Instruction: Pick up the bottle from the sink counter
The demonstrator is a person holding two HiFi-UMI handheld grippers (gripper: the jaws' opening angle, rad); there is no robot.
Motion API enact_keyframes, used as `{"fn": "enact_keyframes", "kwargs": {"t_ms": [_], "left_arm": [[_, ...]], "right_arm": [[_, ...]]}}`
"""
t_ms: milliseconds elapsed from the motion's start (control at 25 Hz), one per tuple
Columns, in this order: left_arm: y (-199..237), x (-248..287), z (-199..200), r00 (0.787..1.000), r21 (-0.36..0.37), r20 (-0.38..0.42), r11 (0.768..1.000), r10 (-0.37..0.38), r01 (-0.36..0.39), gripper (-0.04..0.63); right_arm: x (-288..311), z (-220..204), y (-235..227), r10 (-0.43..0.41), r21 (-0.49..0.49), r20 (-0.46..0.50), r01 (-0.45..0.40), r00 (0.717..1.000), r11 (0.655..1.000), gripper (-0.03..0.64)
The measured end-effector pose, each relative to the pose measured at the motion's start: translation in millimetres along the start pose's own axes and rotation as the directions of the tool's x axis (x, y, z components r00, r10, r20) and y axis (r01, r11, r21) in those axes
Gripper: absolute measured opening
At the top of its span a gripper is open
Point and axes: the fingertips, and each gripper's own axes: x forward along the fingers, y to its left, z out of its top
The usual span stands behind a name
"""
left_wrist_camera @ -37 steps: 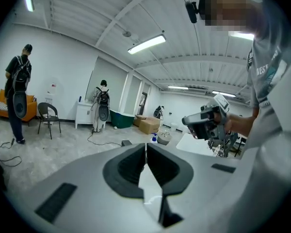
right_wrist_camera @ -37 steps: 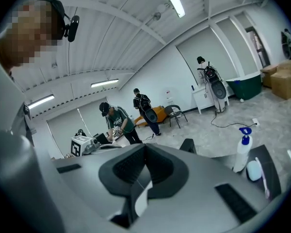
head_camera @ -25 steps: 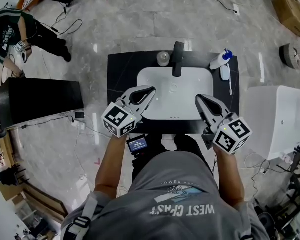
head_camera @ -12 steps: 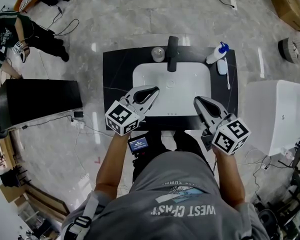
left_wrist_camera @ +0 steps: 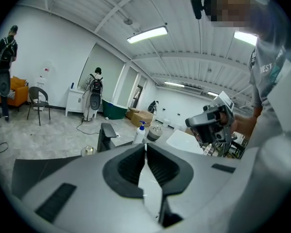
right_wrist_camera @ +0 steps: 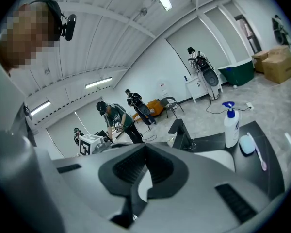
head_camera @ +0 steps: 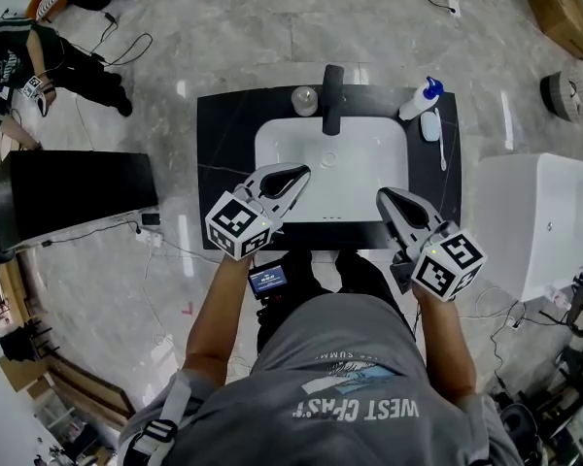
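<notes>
- The bottle [head_camera: 420,101], white with a blue pump top, stands upright at the back right corner of the black counter [head_camera: 228,134]. That is ahead of my right fingertips and off to their right, well apart from them.
- Just beside the bottle, on the side nearer my fingers, lie a pale oval piece [head_camera: 430,126] and a toothbrush [head_camera: 445,149].
- My right gripper [head_camera: 387,194] hangs over the counter's near edge, jaws together with nothing between them.
- My left gripper [head_camera: 296,173] is likewise closed and empty, its tips over the near rim of the white basin [head_camera: 369,153].
- Straight ahead of both sets of fingers, beyond the basin, stands the dark faucet [head_camera: 332,98], with a small round jar [head_camera: 305,100] just left of it.
</notes>
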Motion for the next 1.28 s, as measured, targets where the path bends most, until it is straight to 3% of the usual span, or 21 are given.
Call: {"fn": "enact_keyframes", "kwargs": {"t_ms": [480, 1280], "left_arm": [[29.4, -5.9, -10.0, 0.999, -0.019, -0.007, 0.999, 0.048, -0.048, 0.005], [63.0, 1.0, -32.9, 0.997, -0.041, -0.050, 0.998, 0.050, -0.052, 0.031]], "right_arm": [[7.0, -3.8, -0.6, -0.005, 0.004, -0.023, 0.005, 1.000, 1.000, 0.003], [24.6, -13.2, 0.1, -0.019, 0.027, -0.060, 0.021, 0.998, 0.999, 0.002]]}}
